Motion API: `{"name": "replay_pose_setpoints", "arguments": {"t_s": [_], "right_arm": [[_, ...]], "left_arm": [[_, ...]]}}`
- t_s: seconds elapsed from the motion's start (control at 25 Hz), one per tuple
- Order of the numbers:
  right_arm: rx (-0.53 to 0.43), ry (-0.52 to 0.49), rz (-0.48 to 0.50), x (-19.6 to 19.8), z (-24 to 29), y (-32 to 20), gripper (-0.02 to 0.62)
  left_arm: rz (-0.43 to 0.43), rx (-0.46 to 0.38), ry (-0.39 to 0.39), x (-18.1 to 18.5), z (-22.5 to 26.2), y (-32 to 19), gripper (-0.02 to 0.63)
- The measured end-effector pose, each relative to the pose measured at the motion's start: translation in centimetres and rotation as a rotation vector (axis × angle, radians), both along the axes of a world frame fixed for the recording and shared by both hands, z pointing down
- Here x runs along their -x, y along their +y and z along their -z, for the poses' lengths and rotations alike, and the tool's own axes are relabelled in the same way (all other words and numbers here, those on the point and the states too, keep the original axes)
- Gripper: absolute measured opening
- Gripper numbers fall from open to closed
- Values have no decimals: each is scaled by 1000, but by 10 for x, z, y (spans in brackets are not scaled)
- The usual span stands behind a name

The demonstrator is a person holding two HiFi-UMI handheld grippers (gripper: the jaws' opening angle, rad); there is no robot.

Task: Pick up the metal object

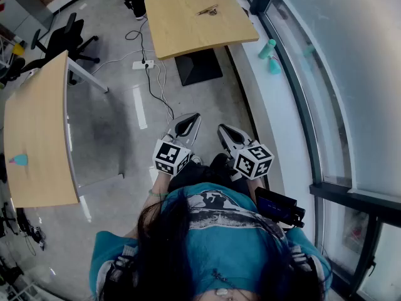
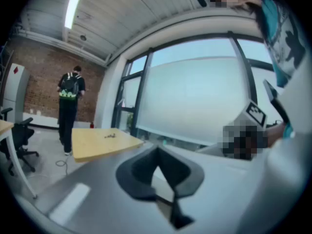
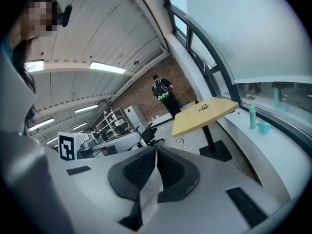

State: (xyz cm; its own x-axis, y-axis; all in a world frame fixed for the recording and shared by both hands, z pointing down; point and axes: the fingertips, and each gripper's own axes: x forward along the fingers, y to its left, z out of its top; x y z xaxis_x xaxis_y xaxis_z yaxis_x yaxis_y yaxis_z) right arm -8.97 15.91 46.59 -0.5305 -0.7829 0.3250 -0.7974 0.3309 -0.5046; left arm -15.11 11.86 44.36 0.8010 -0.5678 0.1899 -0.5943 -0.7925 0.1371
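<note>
From the head view, my left gripper (image 1: 190, 121) and my right gripper (image 1: 225, 132) are held side by side just in front of my body, above the grey floor (image 1: 113, 130). They point toward a wooden surface (image 1: 182, 36) well ahead of me. The metal object (image 1: 208, 9) lies on that surface close to its far edge, about midway along it and well apart from both grippers. A second wooden table (image 1: 37, 124) stands at my left. On the window ledge (image 1: 276, 105) at my right stand a teal bottle (image 1: 267, 48) and a teal cup (image 1: 275, 66).

In the left gripper view, my left jaws are closed tip to tip with nothing between them. Beyond them the surface (image 2: 95, 147) shows at the left, with the metal object (image 2: 110, 136) as a small dark shape near its far edge. A person (image 2: 69, 106) in dark clothes stands behind the surface, facing a brick wall (image 2: 39, 87). The marker cube (image 2: 257, 112) of my right gripper shows at the right.

In the right gripper view, my right jaws also meet at their tips, their ribbed pads (image 3: 139, 167) together and holding nothing. The surface (image 3: 197, 120) on its single post stands far ahead, with the metal object (image 3: 204, 106) near its far edge. The bottle (image 3: 252, 117) and cup (image 3: 263, 126) stand on the ledge to the right of it.
</note>
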Motion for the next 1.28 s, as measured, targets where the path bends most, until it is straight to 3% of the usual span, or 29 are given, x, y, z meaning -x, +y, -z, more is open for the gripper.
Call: {"name": "replay_pose_setpoints", "arguments": {"t_s": [0.48,1.08,1.28], "right_arm": [[26,-7,-16,-37,-21,-49,19],[-59,-12,102,-152,5,-218,19],[-41,-35,110,-181,-4,-251,19]], "left_arm": [[-10,28,-11,-37,-21,-54,3],[94,-29,-8,-154,4,-200,3],[109,-27,-51,-181,-2,-223,4]]}}
